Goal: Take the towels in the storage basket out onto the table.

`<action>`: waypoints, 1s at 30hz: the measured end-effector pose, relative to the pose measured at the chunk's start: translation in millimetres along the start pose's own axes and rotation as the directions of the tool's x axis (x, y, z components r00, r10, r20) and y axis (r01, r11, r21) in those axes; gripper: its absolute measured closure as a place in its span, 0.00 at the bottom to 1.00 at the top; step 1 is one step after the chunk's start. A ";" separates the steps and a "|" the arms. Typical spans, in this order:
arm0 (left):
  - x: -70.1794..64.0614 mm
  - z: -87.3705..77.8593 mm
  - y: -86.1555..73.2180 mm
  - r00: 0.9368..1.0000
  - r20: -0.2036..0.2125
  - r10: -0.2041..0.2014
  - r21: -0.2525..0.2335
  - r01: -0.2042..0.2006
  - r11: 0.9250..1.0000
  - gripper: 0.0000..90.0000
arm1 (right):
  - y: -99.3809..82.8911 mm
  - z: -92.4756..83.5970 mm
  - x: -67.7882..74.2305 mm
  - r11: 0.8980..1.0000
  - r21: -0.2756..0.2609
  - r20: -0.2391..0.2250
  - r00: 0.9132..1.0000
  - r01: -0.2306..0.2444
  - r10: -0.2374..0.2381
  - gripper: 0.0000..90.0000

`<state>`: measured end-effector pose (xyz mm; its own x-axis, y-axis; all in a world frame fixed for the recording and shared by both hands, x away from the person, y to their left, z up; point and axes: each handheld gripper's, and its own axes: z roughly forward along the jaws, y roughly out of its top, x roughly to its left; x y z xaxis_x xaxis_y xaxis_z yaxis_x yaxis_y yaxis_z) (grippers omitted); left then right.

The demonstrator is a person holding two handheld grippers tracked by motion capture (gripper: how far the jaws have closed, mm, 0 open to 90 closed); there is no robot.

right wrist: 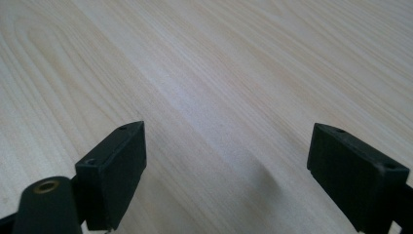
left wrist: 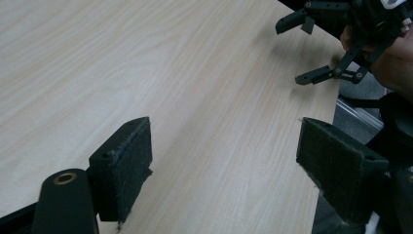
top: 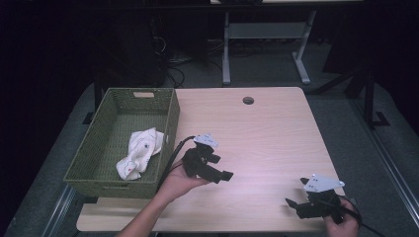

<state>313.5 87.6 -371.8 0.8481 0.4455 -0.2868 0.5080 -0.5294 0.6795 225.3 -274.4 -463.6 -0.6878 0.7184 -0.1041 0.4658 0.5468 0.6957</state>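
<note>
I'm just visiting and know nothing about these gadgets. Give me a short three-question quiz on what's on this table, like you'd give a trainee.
1. True or false: the white cloth lies inside the green basket.
2. Multiple choice: how do the jaws of the left gripper stand? A) clamped on the cloth B) apart with nothing between them C) pressed shut
3. Fill in: the right gripper hovers with its jaws apart over the bare ____.

Key
1. True.
2. B. Bare wood shows between them.
3. Table. In the high view this gripper is near the table's front right corner.
</note>
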 end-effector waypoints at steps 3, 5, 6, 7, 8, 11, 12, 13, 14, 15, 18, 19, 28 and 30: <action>1.3 -5.5 4.3 1.000 0.022 -0.003 0.002 0.003 1.000 0.23 | -0.3 0.3 -1.0 1.000 -0.003 -0.001 1.000 -0.002 0.002 0.16; 2.9 -14.7 10.3 1.000 0.031 -0.004 -0.001 0.004 1.000 0.23 | -0.9 0.3 -1.0 1.000 -0.002 -0.003 1.000 0.002 -0.002 0.16; 4.3 -17.5 12.2 0.999 0.035 -0.004 0.005 0.004 1.000 0.22 | -0.9 0.2 -0.7 1.000 -0.003 -0.005 1.000 0.002 -0.002 0.16; 5.8 -19.8 13.7 0.999 0.033 -0.006 0.002 0.006 1.000 0.22 | -0.9 0.2 -0.5 1.000 -0.003 -0.003 1.000 0.002 -0.002 0.16; 8.3 -22.0 15.2 0.999 0.036 -0.012 0.003 0.012 1.000 0.22 | -0.7 0.1 -0.3 1.000 -0.003 -0.004 1.000 0.001 -0.001 0.16; 14.2 -26.6 18.3 0.998 0.046 -0.030 -0.003 0.030 1.000 0.22 | -0.6 0.2 -0.4 1.000 -0.003 -0.006 1.000 -0.001 0.001 0.16; 16.3 -29.0 19.6 0.999 0.041 -0.036 -0.004 0.036 0.999 0.22 | -0.6 0.3 -0.5 1.000 -0.003 -0.006 1.000 -0.001 0.001 0.16; 20.6 -33.1 21.3 0.998 0.039 -0.048 -0.018 0.049 0.999 0.22 | -0.8 0.1 -0.8 1.000 -0.006 -0.005 1.000 0.000 0.000 0.16; 20.6 -33.1 21.3 0.998 0.039 -0.048 -0.018 0.049 0.999 0.22 | -0.8 0.1 -0.8 1.000 -0.006 -0.005 1.000 0.000 0.000 0.16; 22.8 -35.2 21.6 0.998 0.040 -0.052 -0.024 0.053 0.998 0.22 | -0.9 -0.2 -0.8 1.000 -0.006 -0.004 1.000 -0.002 0.002 0.16; 29.8 -43.8 20.4 0.996 0.055 -0.075 -0.042 0.077 0.996 0.22 | -0.9 0.0 -1.0 1.000 -0.006 -0.003 1.000 -0.003 0.003 0.16; 29.8 -43.8 20.4 0.996 0.055 -0.075 -0.042 0.077 0.996 0.22 | -0.9 0.3 -1.0 1.000 -0.006 -0.004 1.000 -0.003 0.003 0.16; 42.1 -66.5 20.4 0.994 0.035 -0.108 -0.048 0.109 0.993 0.22 | -0.6 0.6 -0.6 1.000 -0.003 -0.005 1.000 -0.002 0.002 0.16; 43.4 -69.3 19.4 0.993 0.032 -0.113 -0.052 0.115 0.992 0.22 | -0.6 0.6 -0.4 1.000 -0.002 -0.005 1.000 -0.001 0.001 0.16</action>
<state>349.8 146.8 -324.2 0.7895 0.4791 -0.3837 0.5936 -0.4367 0.6760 225.6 -274.8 -464.4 -0.6901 0.7169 -0.0993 0.4659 0.5451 0.6969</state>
